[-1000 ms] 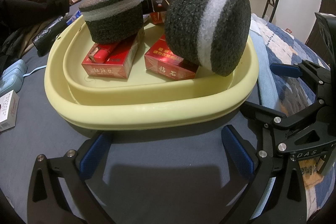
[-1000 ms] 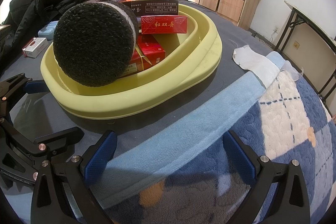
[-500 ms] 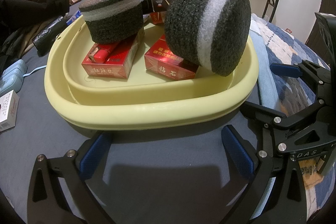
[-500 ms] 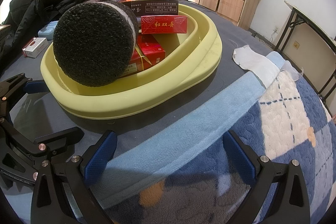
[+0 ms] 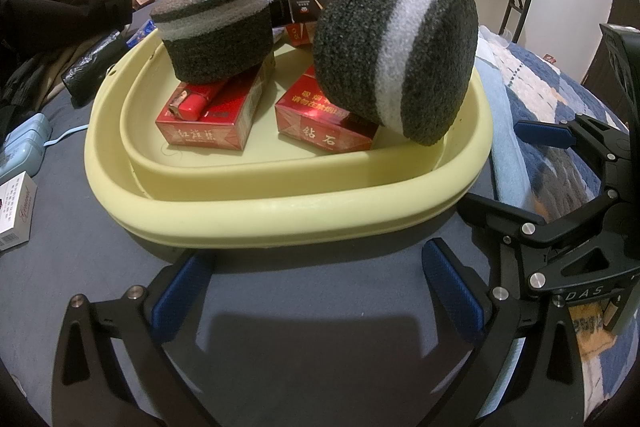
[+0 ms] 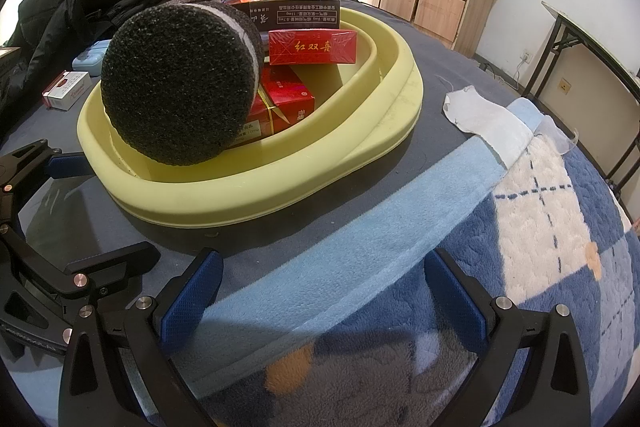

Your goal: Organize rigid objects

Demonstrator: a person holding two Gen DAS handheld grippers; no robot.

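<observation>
Nothing has moved: both grippers, left gripper (image 5: pixel 316 287) and right gripper (image 6: pixel 324 287), hover empty, jaws wide, before the yellow basin (image 5: pixel 280 211) holding foam cylinders (image 5: pixel 396 59) and cigarette packs (image 5: pixel 328 131). Next, probably the white pack (image 5: pixel 14 211) outside.

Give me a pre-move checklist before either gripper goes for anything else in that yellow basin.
1. Left gripper open, holding nothing: ok.
2. Right gripper open, holding nothing: ok.
3. Tilted black foam cylinder with white band stable: not ok, it leans on a red cigarette pack and the pale yellow plastic basin rim.
4. Upright black foam cylinder seated flat on its red pack: ok.
5. White cigarette pack inside the basin: not ok, outside it.
6. Basin bottom room for more: cannot tell.
</observation>
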